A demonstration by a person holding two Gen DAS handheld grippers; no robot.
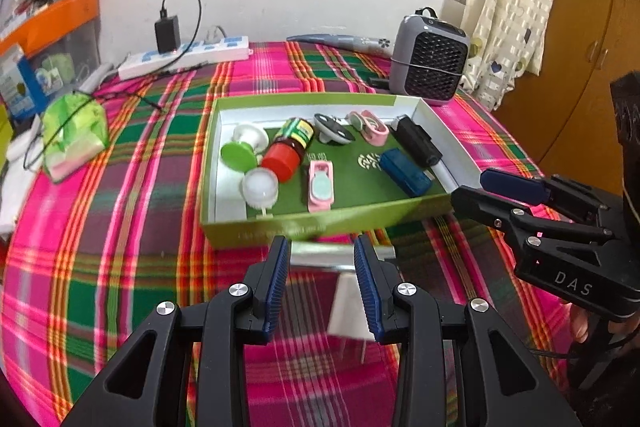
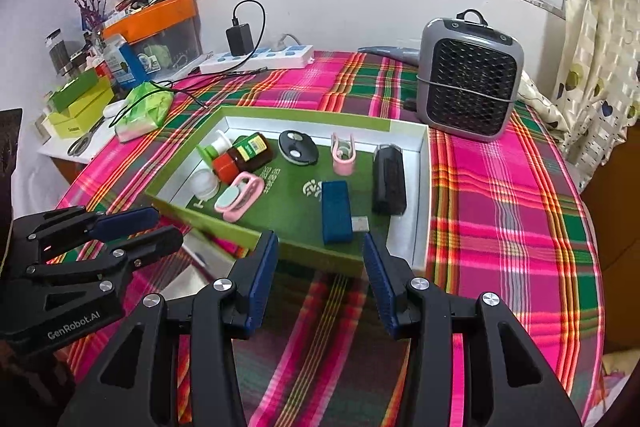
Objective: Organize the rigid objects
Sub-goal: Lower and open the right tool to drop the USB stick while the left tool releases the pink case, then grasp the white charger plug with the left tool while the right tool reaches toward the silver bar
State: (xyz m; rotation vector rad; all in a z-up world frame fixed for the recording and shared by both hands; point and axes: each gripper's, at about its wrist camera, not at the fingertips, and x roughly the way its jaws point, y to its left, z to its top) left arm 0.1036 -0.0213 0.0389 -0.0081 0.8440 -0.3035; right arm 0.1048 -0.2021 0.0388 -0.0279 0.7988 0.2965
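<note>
A shallow green box (image 1: 304, 229) (image 2: 192, 209) lies on the plaid table. It holds a red-capped brown bottle (image 1: 290, 147) (image 2: 244, 155), a green-capped white bottle (image 1: 240, 149), a clear dome (image 1: 261, 189), two pink clips (image 1: 321, 185) (image 1: 370, 127), a round black fob (image 1: 333, 134) (image 2: 298, 149), a blue USB case (image 1: 404, 171) (image 2: 336, 211) and a black case (image 1: 418, 143) (image 2: 387, 183). My left gripper (image 1: 322, 247) is open and empty just before the box's near wall, over a shiny flat piece (image 1: 332, 254). My right gripper (image 2: 320, 245) is open and empty at the box's near right corner.
A grey fan heater (image 1: 430, 61) (image 2: 470, 79) stands behind the box. A white power strip with a charger (image 1: 184, 57) (image 2: 256, 59), a green tissue pack (image 1: 74, 135) (image 2: 144, 111), scissors (image 2: 82, 143) and stacked boxes (image 2: 76, 107) lie far left. The table edge curves off at right.
</note>
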